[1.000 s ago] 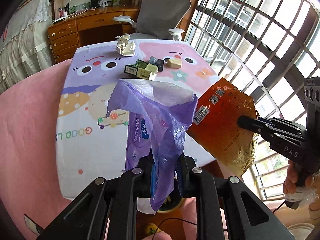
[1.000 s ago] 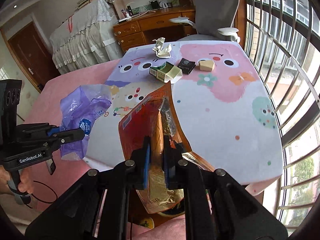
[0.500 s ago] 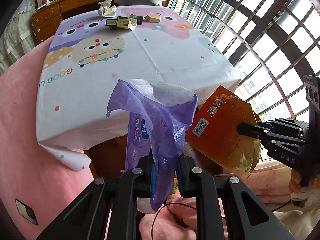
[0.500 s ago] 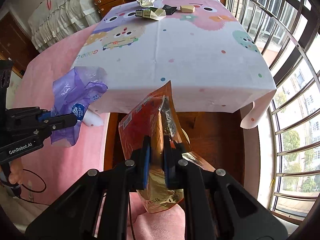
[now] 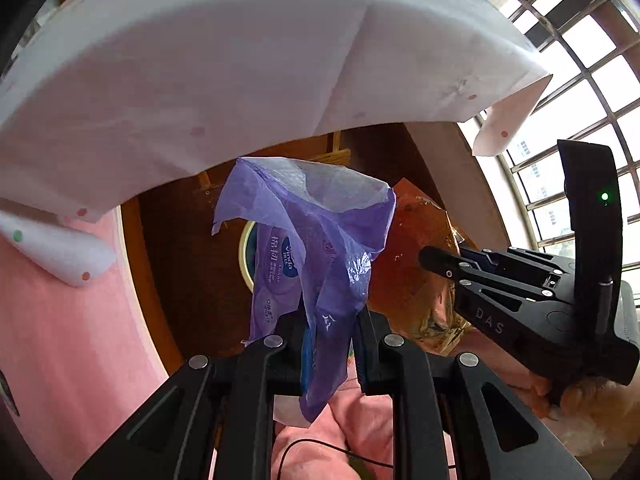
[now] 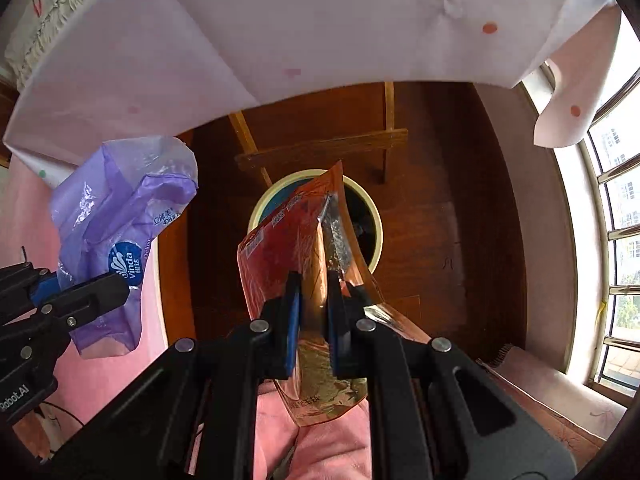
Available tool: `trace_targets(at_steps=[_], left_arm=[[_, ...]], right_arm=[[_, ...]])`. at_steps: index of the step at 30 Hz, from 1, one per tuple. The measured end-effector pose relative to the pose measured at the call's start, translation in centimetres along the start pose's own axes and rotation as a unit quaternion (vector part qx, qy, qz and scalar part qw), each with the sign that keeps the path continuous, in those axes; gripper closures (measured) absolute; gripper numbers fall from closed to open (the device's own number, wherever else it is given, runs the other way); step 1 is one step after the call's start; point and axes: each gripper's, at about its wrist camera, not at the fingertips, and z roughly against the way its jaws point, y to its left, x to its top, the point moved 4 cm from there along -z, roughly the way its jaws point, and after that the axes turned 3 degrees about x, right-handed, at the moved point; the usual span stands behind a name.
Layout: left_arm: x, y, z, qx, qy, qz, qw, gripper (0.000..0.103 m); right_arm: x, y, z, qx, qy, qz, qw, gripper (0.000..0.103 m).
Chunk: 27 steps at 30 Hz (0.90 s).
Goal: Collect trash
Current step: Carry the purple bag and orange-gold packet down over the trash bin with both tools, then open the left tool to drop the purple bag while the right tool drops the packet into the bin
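My left gripper (image 5: 331, 322) is shut on a crumpled purple tissue wrapper (image 5: 316, 248), which hangs upward from the jaws; the same wrapper (image 6: 120, 216) shows at the left of the right wrist view. My right gripper (image 6: 313, 280) is shut on an orange snack bag (image 6: 288, 248), seen behind the purple wrapper as an orange bag (image 5: 416, 280) in the left wrist view. Both pieces hang below the table edge, above a round cream-rimmed trash bin (image 6: 370, 216) on the wooden floor. The bin rim (image 5: 244, 252) peeks out left of the wrapper.
The white tablecloth (image 6: 320, 32) overhangs the top of both views. A wooden table brace (image 6: 320, 152) crosses behind the bin. Pink fabric (image 5: 60, 320) lies at the left and below. A barred window (image 6: 616, 240) curves along the right.
Both grippers have dropped from above the table to below its edge, carrying the wrapper and bag. The tabletop items have gone out of view and the bin has appeared under the orange bag.
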Motion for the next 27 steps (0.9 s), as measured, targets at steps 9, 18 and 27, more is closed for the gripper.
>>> trace_targets(at_steps=[9, 18, 27], left_arm=[[0.1, 3.0, -13.7, 0.000, 0.015, 0.037, 0.9992, 0.087], [0.6, 4.7, -18.2, -0.014, 0.027, 0.021, 0.9993, 0.047], [1.4, 5.8, -17.4, 0.006, 0.024, 0.022, 0.9995, 0.023]], right_arm=[[-1.4, -3.9, -12.8, -0.007, 0.028, -0.074, 0.997, 0.093], [-0.9, -4.5, -17.9, -0.018, 0.021, -0.101, 0.995, 0.093], [1.1, -3.6, -18.0, 0.022, 0.030, -0.101, 0.994, 0.055]])
